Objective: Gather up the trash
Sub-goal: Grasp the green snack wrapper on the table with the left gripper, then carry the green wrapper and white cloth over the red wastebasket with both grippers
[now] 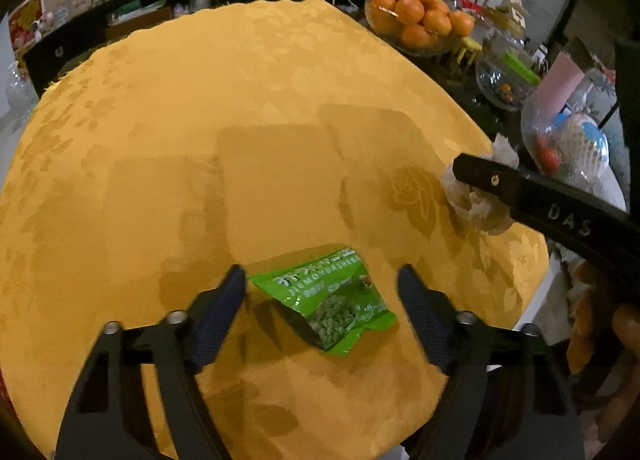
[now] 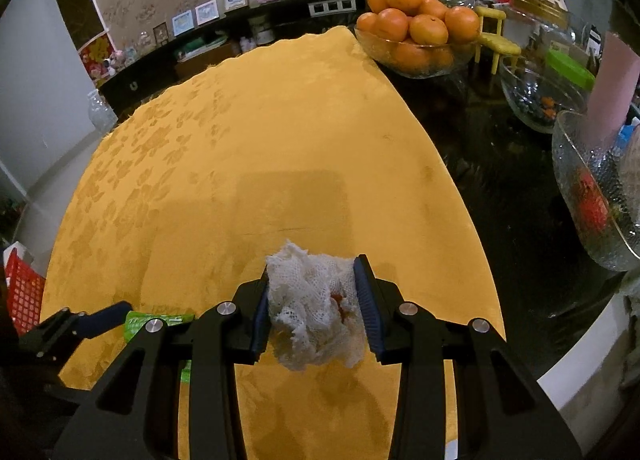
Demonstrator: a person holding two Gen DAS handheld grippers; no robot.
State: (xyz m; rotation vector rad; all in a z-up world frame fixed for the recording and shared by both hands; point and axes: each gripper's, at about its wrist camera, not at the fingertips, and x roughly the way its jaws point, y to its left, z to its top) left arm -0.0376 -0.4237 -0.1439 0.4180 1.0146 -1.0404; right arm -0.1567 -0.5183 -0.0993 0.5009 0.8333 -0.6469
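A green snack packet (image 1: 334, 300) lies on the yellow tablecloth (image 1: 240, 120). My left gripper (image 1: 322, 280) is open, its fingers on either side of the packet, just above it. My right gripper (image 2: 314, 272) is shut on a crumpled white net wrapper (image 2: 314, 300) with an orange scrap in it, held above the cloth (image 2: 280, 132). In the left wrist view the right gripper (image 1: 460, 174) shows at the right with the wrapper (image 1: 478, 208) in it. In the right wrist view the packet's edge (image 2: 154, 320) and a left finger (image 2: 104, 316) show at lower left.
A glass bowl of oranges (image 2: 412, 32) stands at the back right on the dark tabletop (image 2: 500, 180). More glass bowls (image 2: 592, 200) stand along the right. A red basket (image 2: 20, 296) is at the far left. A shelf with frames and ornaments (image 2: 208, 12) runs behind.
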